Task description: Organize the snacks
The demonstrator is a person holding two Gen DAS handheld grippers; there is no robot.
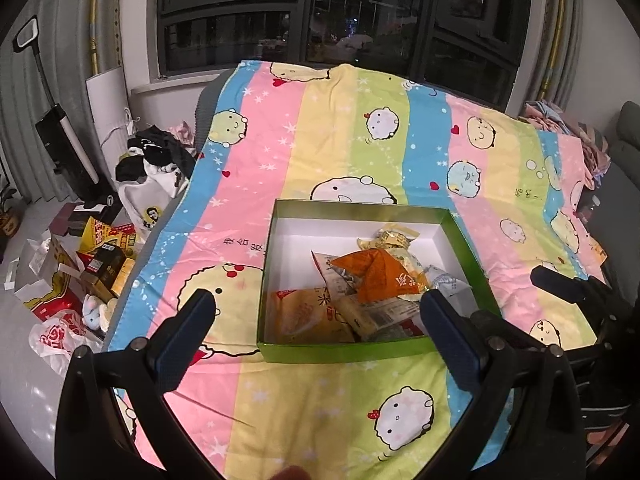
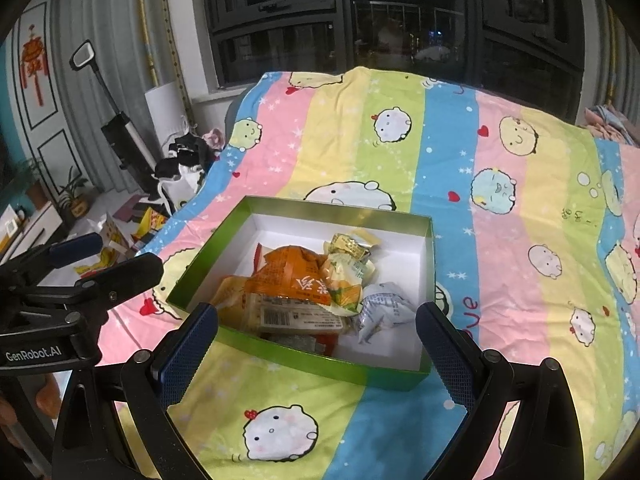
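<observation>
Two grippers hang above a striped cartoon bedspread (image 1: 360, 128) with nothing between their fingers. The left gripper (image 1: 320, 320) has its jaws spread wide, one blue pad (image 1: 182, 344) low on the left over the spread and the other at the near right corner of the box. The right gripper (image 2: 318, 334) is just as wide apart, its fingers framing the near edge of the box. In the right wrist view the left gripper (image 2: 108, 264) shows at the left margin, also parted and empty.

The green box (image 1: 340, 350) sits on the bedspread, lid off, white inside. The snacks lie in a loose heap toward its near right part, leaving the far left floor (image 2: 272, 236) bare. An orange packet (image 2: 288, 272) rests on top of the heap. Just beyond it sits a small yellow wrapped sweet (image 2: 350, 245), and beside that a pale packet with green and orange print (image 2: 344, 280). A crumpled white wrapper (image 2: 384, 308) lies at the right, touching the heap. Under the orange packet lies a clear packet with a barcode (image 2: 296, 316), and a yellowish packet (image 1: 304, 316) fills the near left corner.

Off the bed, on the floor at the left, lies a clutter of cartons and bags (image 1: 92, 264), a heap of clothes (image 1: 156, 160), and an upright vacuum (image 1: 60, 136) leaning by the curtain. A dark window (image 1: 340, 12) lies beyond the bed.
</observation>
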